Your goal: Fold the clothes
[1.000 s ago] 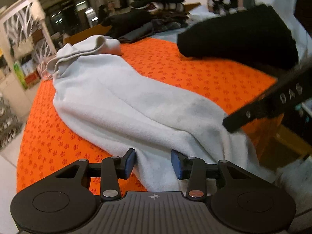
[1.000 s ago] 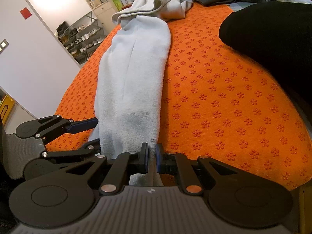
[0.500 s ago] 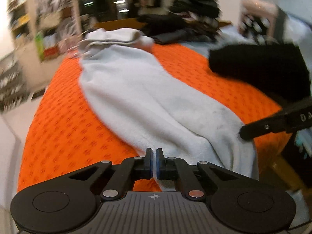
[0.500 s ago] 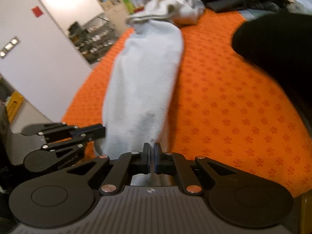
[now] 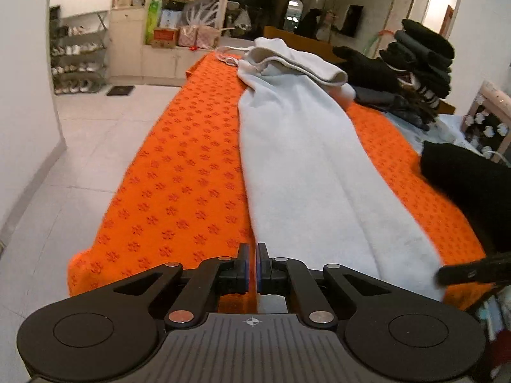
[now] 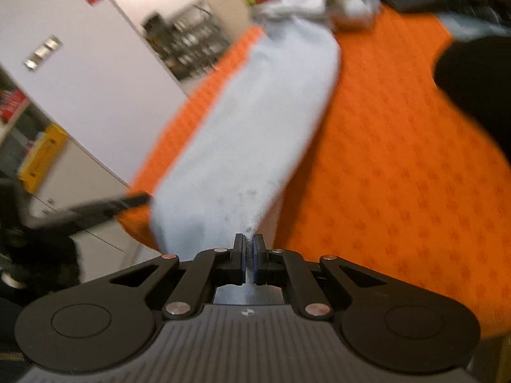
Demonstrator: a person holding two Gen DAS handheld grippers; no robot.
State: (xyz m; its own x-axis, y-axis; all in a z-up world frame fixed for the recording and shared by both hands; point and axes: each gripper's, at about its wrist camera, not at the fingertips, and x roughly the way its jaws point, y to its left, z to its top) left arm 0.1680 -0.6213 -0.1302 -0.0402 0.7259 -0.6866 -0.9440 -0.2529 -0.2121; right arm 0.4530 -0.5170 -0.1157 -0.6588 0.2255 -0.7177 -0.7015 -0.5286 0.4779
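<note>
A long light grey garment (image 5: 303, 166) lies lengthwise on the orange mat (image 5: 179, 191), its far end bunched up. My left gripper (image 5: 252, 255) is shut on the near left edge of the garment, and pale cloth shows under its pads. In the right wrist view, which is blurred, my right gripper (image 6: 248, 245) is shut on the near right corner of the same grey garment (image 6: 255, 134). The right gripper's dark finger (image 5: 472, 273) shows at the right edge of the left wrist view. The left gripper (image 6: 95, 207) appears as a dark streak by the garment's left corner.
A black garment (image 5: 472, 185) lies on the mat's right side. A stack of dark folded clothes (image 5: 421, 54) stands at the far right. White tiled floor (image 5: 95, 159) runs along the mat's left edge, with a shoe rack (image 5: 76, 60) and shelves beyond.
My left gripper closed on the garment's near left edge, rolled upright and slid left along the hem. My right gripper stayed shut on its corner, and the near end now hangs stretched between both.
</note>
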